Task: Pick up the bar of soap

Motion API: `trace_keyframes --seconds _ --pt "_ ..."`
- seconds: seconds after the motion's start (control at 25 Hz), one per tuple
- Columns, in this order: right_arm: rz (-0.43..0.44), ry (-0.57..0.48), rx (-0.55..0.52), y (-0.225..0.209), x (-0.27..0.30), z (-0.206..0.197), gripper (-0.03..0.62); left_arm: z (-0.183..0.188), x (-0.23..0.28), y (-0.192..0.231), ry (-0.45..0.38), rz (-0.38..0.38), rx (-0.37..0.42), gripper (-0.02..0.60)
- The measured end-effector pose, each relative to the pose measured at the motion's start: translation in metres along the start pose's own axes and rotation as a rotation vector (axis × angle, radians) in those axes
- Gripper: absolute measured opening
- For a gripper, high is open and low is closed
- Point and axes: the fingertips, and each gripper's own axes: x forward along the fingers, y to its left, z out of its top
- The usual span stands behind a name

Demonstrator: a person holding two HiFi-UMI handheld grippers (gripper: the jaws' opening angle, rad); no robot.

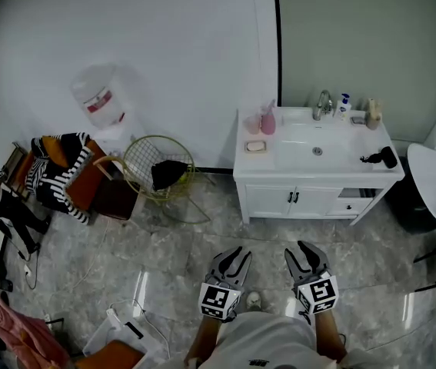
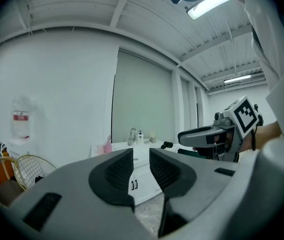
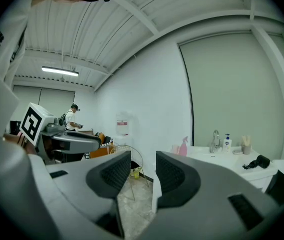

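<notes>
A water jug [image 1: 99, 98] stands against the wall at the far left. To its right are a chair with a striped cloth [image 1: 58, 172] and a wire basket [image 1: 158, 169]. Further right is the white sink cabinet [image 1: 279, 200]. The bar of soap [image 1: 256, 146] lies in a small dish on the left end of the cabinet's top, just in front of a pink spray bottle [image 1: 267, 119]. A tap [image 1: 323, 104] is behind the basin and a black hair dryer [image 1: 380, 158] lies at the right end.

Both grippers are over the floor, well apart from the soap. The left gripper [image 1: 237, 253] has its jaws drawn together to a thin slit, with nothing between them. The right gripper [image 1: 297, 250] has its jaws a little further apart, a narrow gap, also empty.
</notes>
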Motion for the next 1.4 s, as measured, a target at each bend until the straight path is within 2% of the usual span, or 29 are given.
trace_keyframes --seconds 0.48,0.8,1.04,1.4 --pt "-0.078 0.014 -0.008 -0.008 0.065 0.006 0.169 -0.001 0.043 0.058 -0.015 -0.110 0.001 0.112" --pt "-0.126 0.060 0.007 -0.024 0.080 -0.004 0.169 -0.008 0.067 0.077 -0.004 -0.153 -0.026 0.109" --pt "-0.092 0.081 0.004 -0.028 0.103 -0.006 0.169 -0.008 0.085 0.081 -0.001 -0.163 -0.034 0.109" --pt "-0.026 0.059 -0.004 -0.055 0.157 0.008 0.169 -0.001 0.123 0.110 -0.002 -0.112 -0.044 0.109"
